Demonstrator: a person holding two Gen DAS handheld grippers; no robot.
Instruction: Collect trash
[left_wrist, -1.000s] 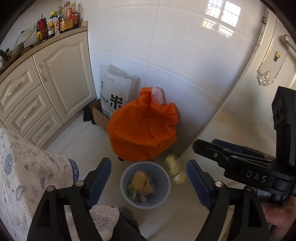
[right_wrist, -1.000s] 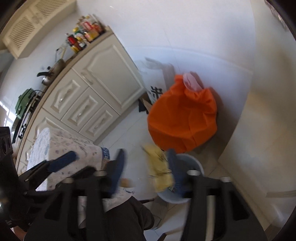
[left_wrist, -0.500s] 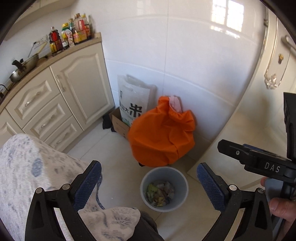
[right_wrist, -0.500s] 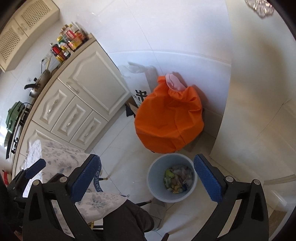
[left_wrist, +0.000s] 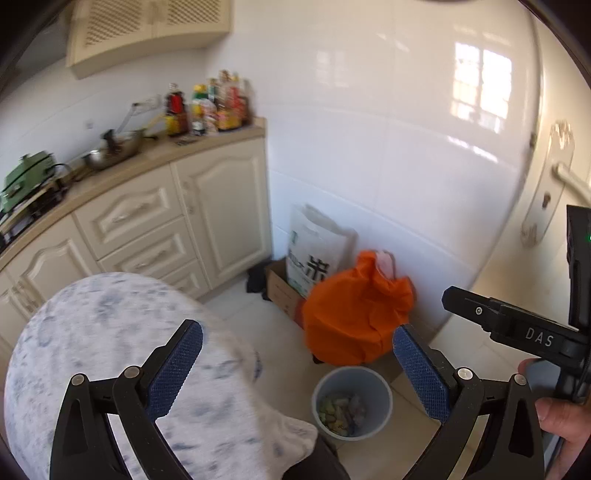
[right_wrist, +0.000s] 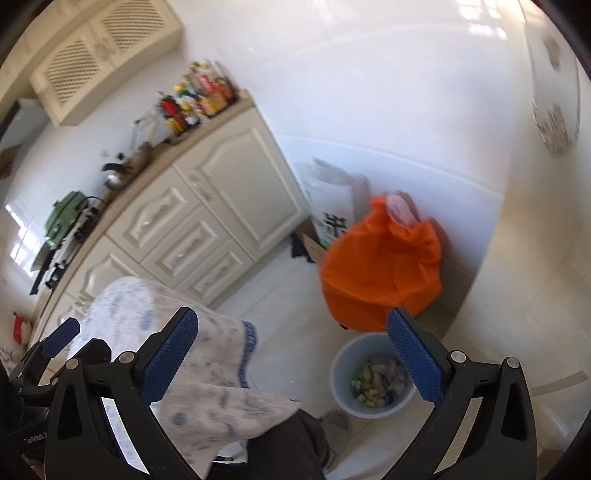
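Holding nothing, the left gripper (left_wrist: 295, 369) and right gripper (right_wrist: 291, 354) are both spread wide. Below them, trash (right_wrist: 376, 380) sits inside the blue bin (right_wrist: 341, 384) on the floor. Maybe more is left elsewhere.

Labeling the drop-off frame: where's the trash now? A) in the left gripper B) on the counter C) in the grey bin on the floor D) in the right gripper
C: the crumpled scraps lie inside the grey bin in front of the orange bag, and both the left gripper and right gripper stand open and empty.
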